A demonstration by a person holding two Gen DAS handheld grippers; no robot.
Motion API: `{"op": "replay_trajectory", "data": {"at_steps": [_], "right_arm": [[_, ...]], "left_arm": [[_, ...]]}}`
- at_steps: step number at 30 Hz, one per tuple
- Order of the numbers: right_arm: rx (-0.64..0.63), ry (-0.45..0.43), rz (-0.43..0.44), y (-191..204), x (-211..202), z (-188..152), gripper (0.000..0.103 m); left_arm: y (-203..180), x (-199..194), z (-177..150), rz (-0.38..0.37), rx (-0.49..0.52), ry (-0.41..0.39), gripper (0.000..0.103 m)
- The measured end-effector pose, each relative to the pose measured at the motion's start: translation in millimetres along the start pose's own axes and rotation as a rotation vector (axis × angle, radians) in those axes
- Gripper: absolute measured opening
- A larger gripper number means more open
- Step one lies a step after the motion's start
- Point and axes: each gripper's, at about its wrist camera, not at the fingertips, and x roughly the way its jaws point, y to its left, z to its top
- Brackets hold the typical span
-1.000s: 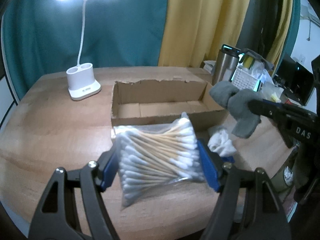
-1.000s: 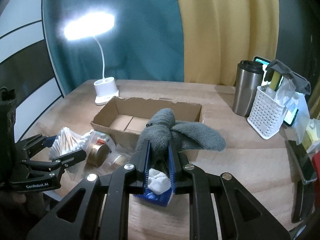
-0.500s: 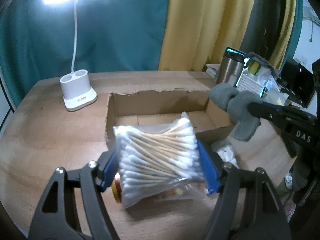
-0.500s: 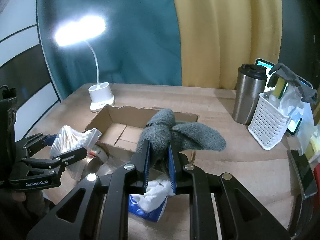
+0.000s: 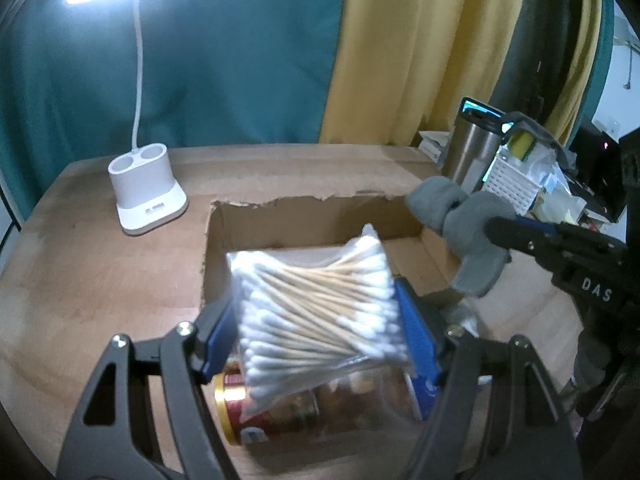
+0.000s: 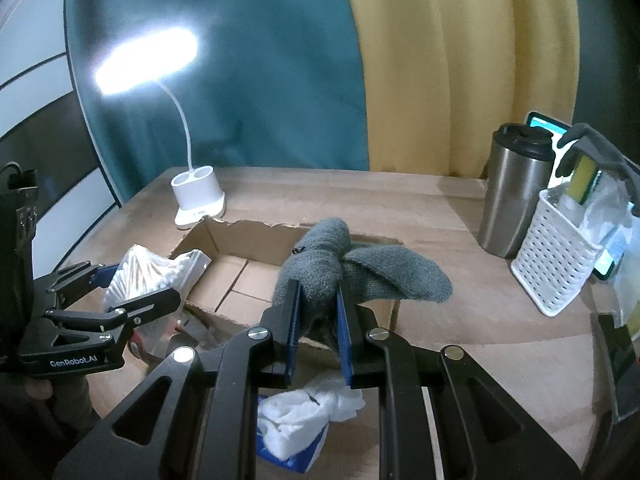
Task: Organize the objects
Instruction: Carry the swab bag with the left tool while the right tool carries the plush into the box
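My left gripper (image 5: 320, 332) pinches a clear bag of cotton swabs (image 5: 316, 308) between its blue pads, held above the near left corner of the open cardboard box (image 5: 304, 220). The swabs' long axis runs crosswise, pad to pad, their wooden stems tilted slightly up toward the right. Seen from the right wrist, the left gripper's body reads "GenRobot.AI".

My right gripper (image 6: 318, 320) is clamped on a grey rolled sock pair (image 6: 344, 268), held over the box's near right wall — one lobe points away from me, the other lies out to the right. From the left wrist, the right gripper's side shows the letters "DAS".

Below the swab bag lies a red-and-gold can (image 5: 272, 412) on its side, its label blurred beyond reading. A white tissue pack in a blue wrapper (image 6: 296, 428) lies on the wooden table (image 6: 460, 320) beneath the right gripper. Behind stand a white desk lamp (image 6: 198, 196), a steel tumbler (image 6: 512, 200) and a white perforated basket (image 6: 554, 256).
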Motion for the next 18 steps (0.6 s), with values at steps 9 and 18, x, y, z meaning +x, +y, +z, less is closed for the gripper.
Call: {"op": "replay_trajectory", "data": {"at_steps": [9,18], "right_arm": [[0.003,0.022,0.015,-1.8,22.6,8.8,0.018],[0.008,0.050,0.025,-2.4,42.9,11.9,0.018]], "left_arm": [[3.7,15.4,10.2,0.003,-0.009,0.011,0.073],[2.9,29.9,20.0,-0.008,-0.023,0.017,0.073]]}}
